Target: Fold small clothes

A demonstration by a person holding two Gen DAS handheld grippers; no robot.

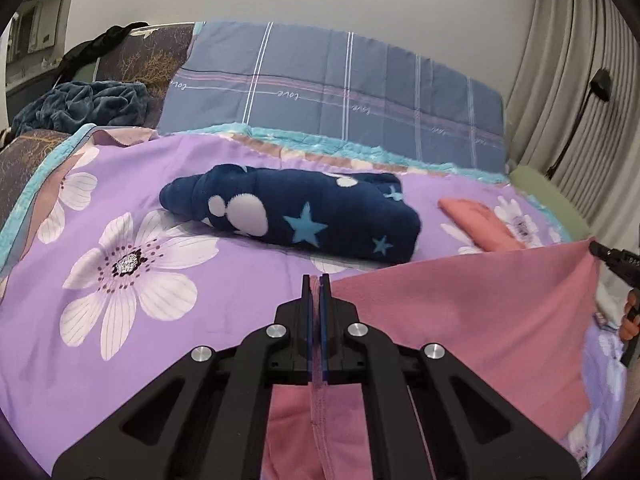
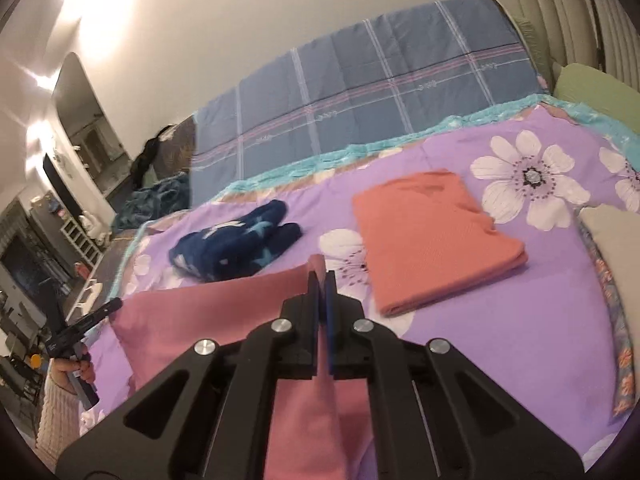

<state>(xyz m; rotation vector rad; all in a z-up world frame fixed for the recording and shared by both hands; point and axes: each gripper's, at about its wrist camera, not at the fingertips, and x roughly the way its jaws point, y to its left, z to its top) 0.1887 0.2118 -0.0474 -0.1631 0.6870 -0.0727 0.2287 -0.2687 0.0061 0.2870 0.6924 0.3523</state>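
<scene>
1. Jaws of the left gripper (image 1: pixel 319 280) and the right gripper (image 2: pixel 322 276) were each pinching an edge of the pink garment (image 1: pixel 460 312).
2. Light and limp, it hung over the bed (image 1: pixel 240 264); corners looked the best holds.
3. Navy fleece (image 1: pixel 304 212) lay at twelve o'clock.

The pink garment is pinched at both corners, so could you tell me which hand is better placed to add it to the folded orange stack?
Probably right: its tongs grip the pink garment beside the orange stack.
</scene>
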